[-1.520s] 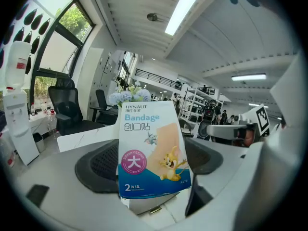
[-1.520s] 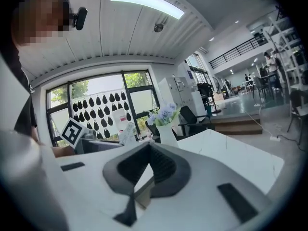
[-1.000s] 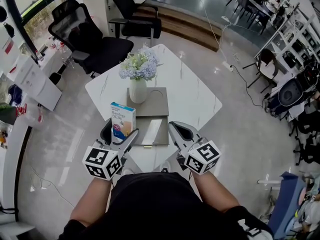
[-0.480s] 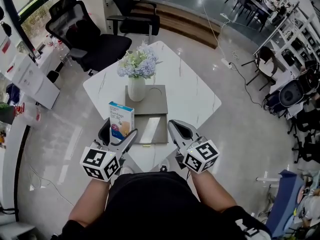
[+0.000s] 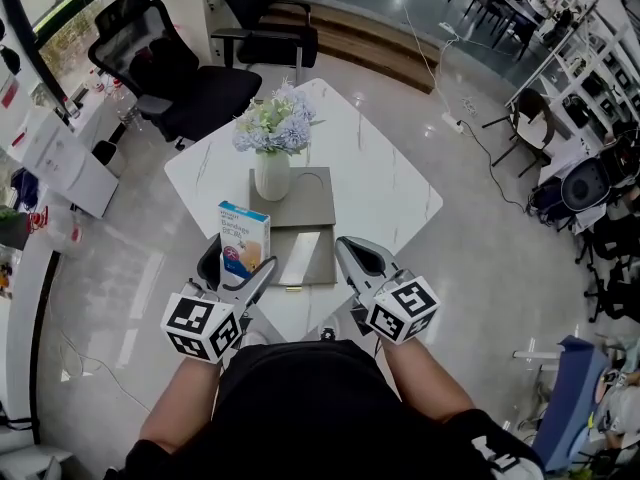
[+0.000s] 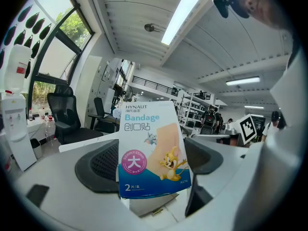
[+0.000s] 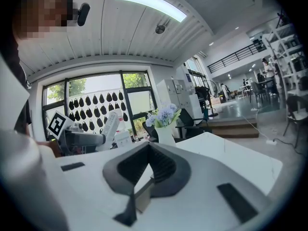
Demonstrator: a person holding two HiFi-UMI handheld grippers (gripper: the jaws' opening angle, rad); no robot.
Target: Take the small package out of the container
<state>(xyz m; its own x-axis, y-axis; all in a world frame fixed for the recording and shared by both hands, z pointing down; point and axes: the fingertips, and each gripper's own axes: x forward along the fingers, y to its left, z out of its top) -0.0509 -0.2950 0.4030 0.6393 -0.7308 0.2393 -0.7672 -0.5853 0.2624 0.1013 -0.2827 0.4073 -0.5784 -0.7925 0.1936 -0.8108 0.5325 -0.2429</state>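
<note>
- The left hand-held gripper (image 5: 238,271) is clamped on the small package (image 5: 245,243) (a blue-and-white bandage box), which stands upright between both jaws
- The package is at 9 o'clock of the grey container (image 5: 322,273) on the white surface (image 5: 385,183); whether the two touch cannot be told
- The right hand-held gripper (image 5: 357,256), at 3 o'clock of the left, has its jaws pressed together on nothing
- A vase of flowers (image 5: 272,173) stands at 12 o'clock of the container
</note>
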